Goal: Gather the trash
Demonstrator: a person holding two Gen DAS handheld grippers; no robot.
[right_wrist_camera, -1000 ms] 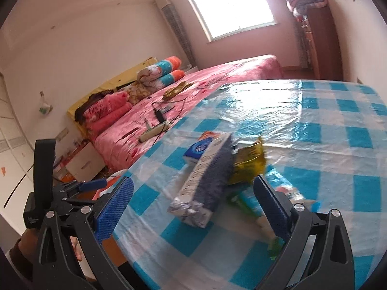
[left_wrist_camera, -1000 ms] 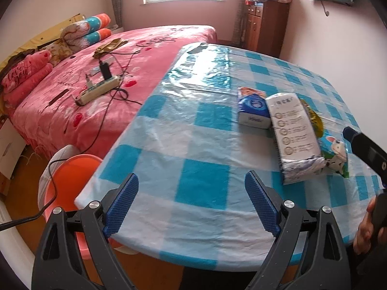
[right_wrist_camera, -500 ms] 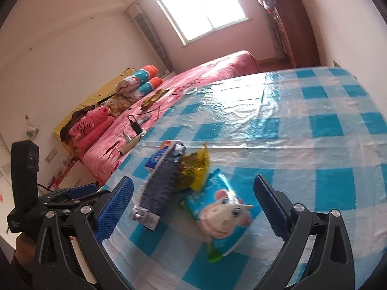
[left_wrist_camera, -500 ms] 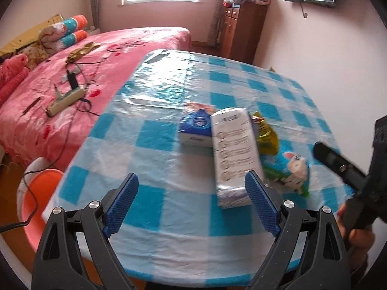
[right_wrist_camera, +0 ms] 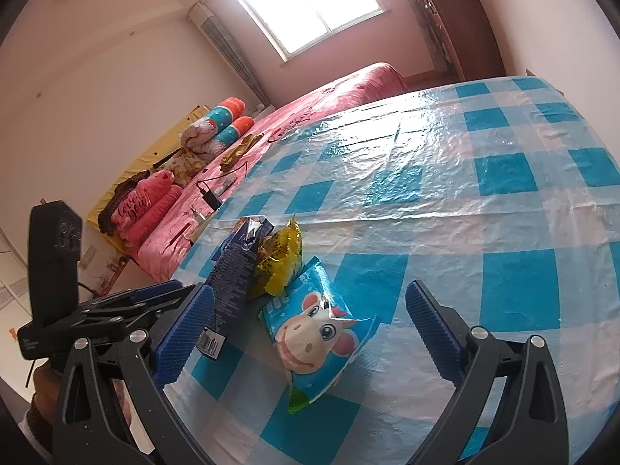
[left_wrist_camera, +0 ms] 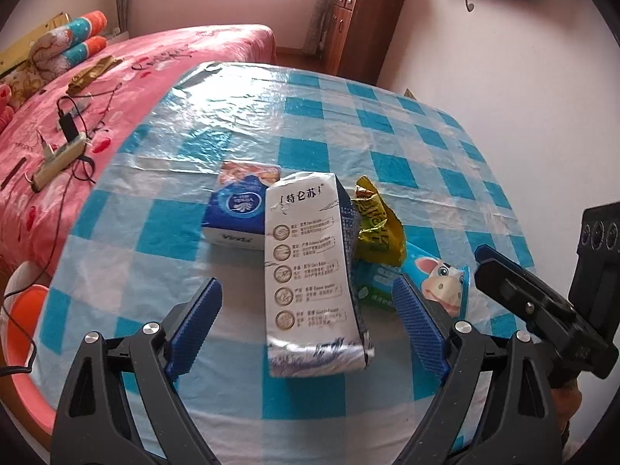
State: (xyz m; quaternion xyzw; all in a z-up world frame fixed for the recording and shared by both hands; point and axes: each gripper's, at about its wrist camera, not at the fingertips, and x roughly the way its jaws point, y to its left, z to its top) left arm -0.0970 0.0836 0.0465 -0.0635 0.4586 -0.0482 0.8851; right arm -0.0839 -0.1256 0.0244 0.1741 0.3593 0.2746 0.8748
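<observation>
A flattened white and blue milk carton [left_wrist_camera: 314, 275] lies on the checked tablecloth [left_wrist_camera: 162, 232], its near end between the jaws of my open left gripper [left_wrist_camera: 308, 329]. Beside it lie a blue tissue pack [left_wrist_camera: 240, 209], a yellow-green snack bag [left_wrist_camera: 374, 228] and a blue cow-print wrapper [left_wrist_camera: 438, 283]. My open right gripper [right_wrist_camera: 308, 333] is just short of the cow-print wrapper [right_wrist_camera: 314, 337]. The carton [right_wrist_camera: 230, 275] and the yellow bag [right_wrist_camera: 281, 263] lie left of it.
A pink bed [left_wrist_camera: 128, 73] with a power strip [left_wrist_camera: 58, 159] stands left of the table. An orange bin [left_wrist_camera: 19, 333] sits on the floor by the table's left corner. A wooden cabinet [left_wrist_camera: 360, 31] stands at the back. The other gripper shows at each view's edge.
Both grippers have moved in toward the pile. The left one now straddles the carton's near end; the right one has come up to the cow-print wrapper. Both stayed open.
</observation>
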